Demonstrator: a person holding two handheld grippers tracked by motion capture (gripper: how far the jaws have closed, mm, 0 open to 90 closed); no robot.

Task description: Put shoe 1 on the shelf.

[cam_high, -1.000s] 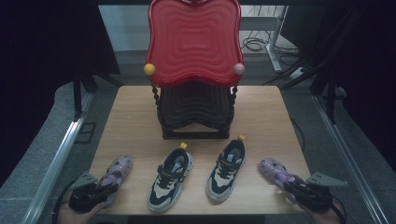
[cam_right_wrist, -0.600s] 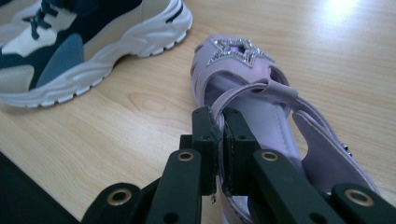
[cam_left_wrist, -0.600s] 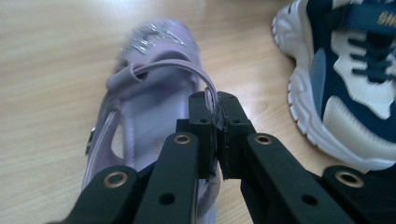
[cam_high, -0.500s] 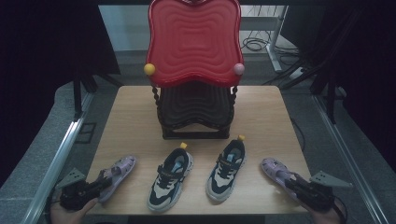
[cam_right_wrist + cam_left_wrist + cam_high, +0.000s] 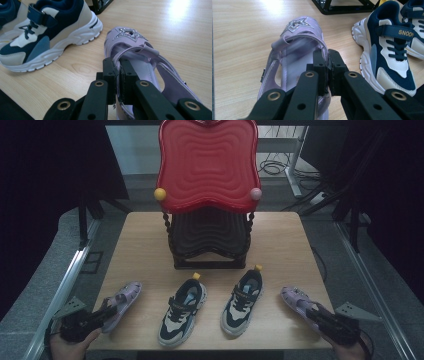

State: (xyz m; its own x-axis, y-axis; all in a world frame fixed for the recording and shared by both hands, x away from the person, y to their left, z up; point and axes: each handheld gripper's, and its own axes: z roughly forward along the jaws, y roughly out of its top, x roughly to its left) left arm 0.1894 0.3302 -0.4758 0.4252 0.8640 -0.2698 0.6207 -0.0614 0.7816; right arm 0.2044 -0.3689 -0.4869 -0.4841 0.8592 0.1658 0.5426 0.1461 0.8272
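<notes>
So both grippers are clamped on the purple sandals right now; the left gripper [image 5: 325, 68] pinches the side wall of the left sandal [image 5: 294, 65] near its heel, and the right gripper [image 5: 117, 75] does the same on the right sandal [image 5: 140, 62]; grabbing that thin edge makes sense, since narrow jaws can't wrap a whole shoe. Both sandals sit at the outer ends of the front row on the desk [image 5: 150, 245], soles down as far as I can tell, with the two navy sneakers [image 5: 182, 312] between them, toes pointing toward the red-topped rack [image 5: 207, 165] at the back; my guess is the shoes are headed for that rack, sandals first because they're nearest each hand.
</notes>
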